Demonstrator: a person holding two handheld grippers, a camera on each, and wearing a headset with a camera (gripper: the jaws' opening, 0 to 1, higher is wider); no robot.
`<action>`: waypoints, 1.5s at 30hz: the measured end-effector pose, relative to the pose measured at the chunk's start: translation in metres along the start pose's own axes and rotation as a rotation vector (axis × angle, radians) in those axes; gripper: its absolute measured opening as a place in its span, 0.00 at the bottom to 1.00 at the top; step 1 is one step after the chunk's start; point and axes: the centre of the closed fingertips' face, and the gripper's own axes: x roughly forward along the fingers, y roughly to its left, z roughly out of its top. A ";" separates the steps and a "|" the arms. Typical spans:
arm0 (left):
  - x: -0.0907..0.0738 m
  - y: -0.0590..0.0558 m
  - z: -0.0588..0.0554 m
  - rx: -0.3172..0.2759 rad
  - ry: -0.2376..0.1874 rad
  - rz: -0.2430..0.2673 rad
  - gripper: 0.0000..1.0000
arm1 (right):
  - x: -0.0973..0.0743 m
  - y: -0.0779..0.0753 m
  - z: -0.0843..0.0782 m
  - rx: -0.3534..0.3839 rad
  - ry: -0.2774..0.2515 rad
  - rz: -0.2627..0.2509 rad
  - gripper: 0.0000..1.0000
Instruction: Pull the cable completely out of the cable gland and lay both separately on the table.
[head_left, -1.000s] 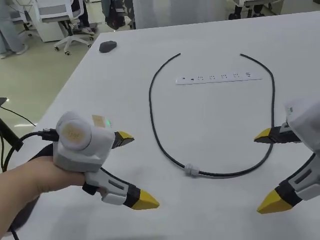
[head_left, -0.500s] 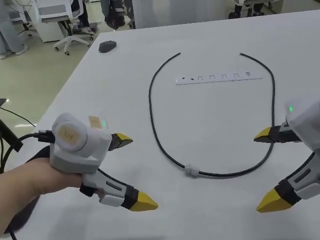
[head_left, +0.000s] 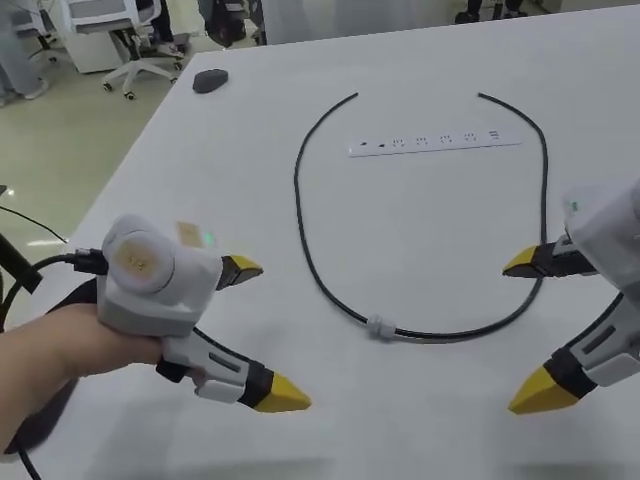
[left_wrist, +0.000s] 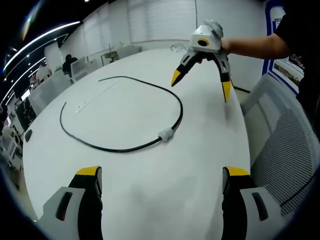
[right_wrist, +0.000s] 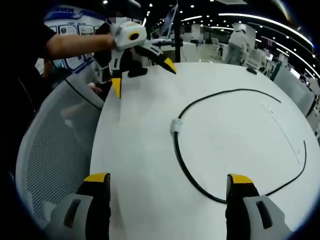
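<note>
Left claw and right claw are hovering spread and empty over the desk, the cable gland lying between them, threaded on its cable, so pinching each is seemingly coming next.

The head view looks steeply down from above the near edge of the counter. The left gripper view skims low across it toward the right tool. The right gripper view faces back at the left tool. All three share the looped cable and its gland.
</note>
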 end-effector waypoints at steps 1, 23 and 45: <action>-0.001 0.001 0.000 -0.004 0.000 0.003 1.00 | 0.000 0.000 0.000 0.001 0.000 0.000 0.97; 0.004 0.002 0.006 -0.013 -0.020 0.005 1.00 | 0.022 -0.003 0.030 0.042 -0.158 -0.043 0.78; 0.011 -0.015 0.001 -0.131 -0.096 0.005 0.99 | 0.102 -0.022 0.053 0.100 -0.240 -0.151 0.18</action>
